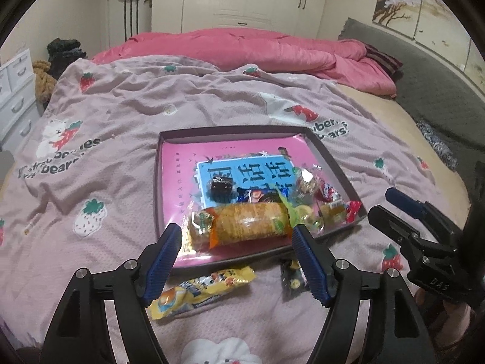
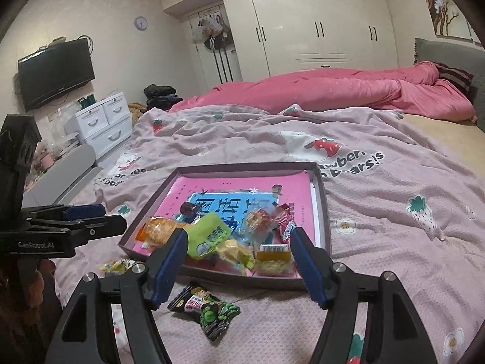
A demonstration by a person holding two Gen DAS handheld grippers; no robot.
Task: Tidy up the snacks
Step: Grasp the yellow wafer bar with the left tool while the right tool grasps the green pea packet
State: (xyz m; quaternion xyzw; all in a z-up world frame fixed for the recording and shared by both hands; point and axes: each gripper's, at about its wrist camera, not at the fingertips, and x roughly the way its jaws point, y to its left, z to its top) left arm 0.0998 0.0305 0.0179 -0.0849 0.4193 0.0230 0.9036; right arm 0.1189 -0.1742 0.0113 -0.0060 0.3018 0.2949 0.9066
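A shallow dark-rimmed box [image 1: 157, 182] [image 2: 322, 200] with a pink lining lies on the bed and holds several snacks. Among them is a long orange cracker pack [image 1: 248, 223] [image 2: 157, 229] near the front rim, beside a green packet [image 2: 212, 236] and small wrapped sweets [image 1: 306, 182]. My left gripper [image 1: 235, 265] stands open just above the front rim, nothing between its fingers. A yellow snack bag [image 1: 203, 288] and a small black packet [image 1: 291, 276] lie on the blanket below it. My right gripper [image 2: 238, 270] is open too, over a black-and-green packet [image 2: 206, 308] on the blanket.
The bed is covered by a pale pink strawberry-print blanket [image 1: 136, 106] with a bunched pink duvet [image 1: 257, 48] behind. White drawers [image 2: 103, 121] and a wall television [image 2: 56, 69] stand to the left. Wardrobes [image 2: 318, 21] fill the back wall.
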